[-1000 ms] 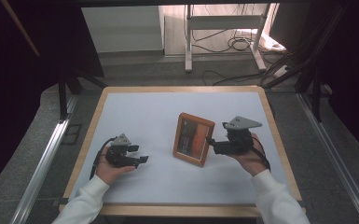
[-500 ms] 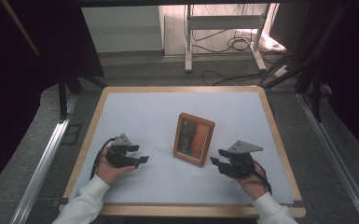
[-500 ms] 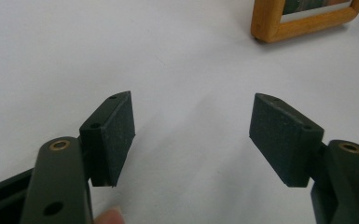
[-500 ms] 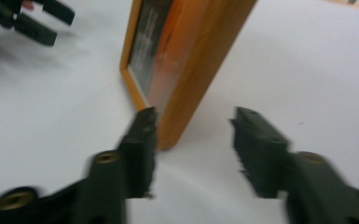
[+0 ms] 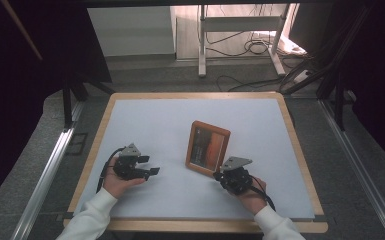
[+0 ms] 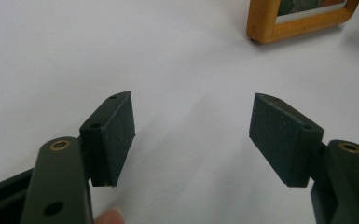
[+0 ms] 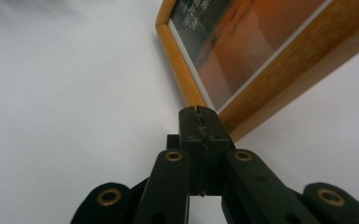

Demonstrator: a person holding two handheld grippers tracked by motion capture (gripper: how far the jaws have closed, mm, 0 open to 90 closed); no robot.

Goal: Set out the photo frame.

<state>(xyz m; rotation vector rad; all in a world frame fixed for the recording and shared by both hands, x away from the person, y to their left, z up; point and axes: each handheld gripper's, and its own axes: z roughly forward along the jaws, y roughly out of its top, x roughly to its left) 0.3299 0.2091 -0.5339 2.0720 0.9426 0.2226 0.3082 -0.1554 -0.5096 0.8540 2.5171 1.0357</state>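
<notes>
While both grippers sit low on the table, the views read as follows.

High view, frame: one wooden photo frame (image 5: 208,148) stands just right of centre, propped upright and leaning back, picture facing the person.
High view, table: one white-topped table (image 5: 155,120) with a wood rim; nothing else rests on it besides the frame and the two grippers.
High view, left gripper: left gripper (image 5: 150,171) lies lower left, held in one hand (image 5: 117,182), well apart from the frame.
High view, right gripper: right gripper (image 5: 219,174) lies lower right of centre, held in the other hand (image 5: 252,192), just beside the frame's near right corner.

Left gripper view, jaws: spread wide, two pads (image 6: 120,128) with bare table between them, holding nothing.
Left gripper view, frame: its lower wooden edge (image 6: 298,25) shows at the upper right, far from the pads.

Right gripper view, jaws: pressed together at the tip (image 7: 199,122), nothing between them.
Right gripper view, frame: its lower corner (image 7: 261,100) fills the upper right, tip close to the corner; contact cannot be told.

Progress: judging by its stance, the frame is already set up; what seems left is only a small nudge or drawing the grippers clear.
Count: one frame, one table, two grippers, two hands.
</notes>
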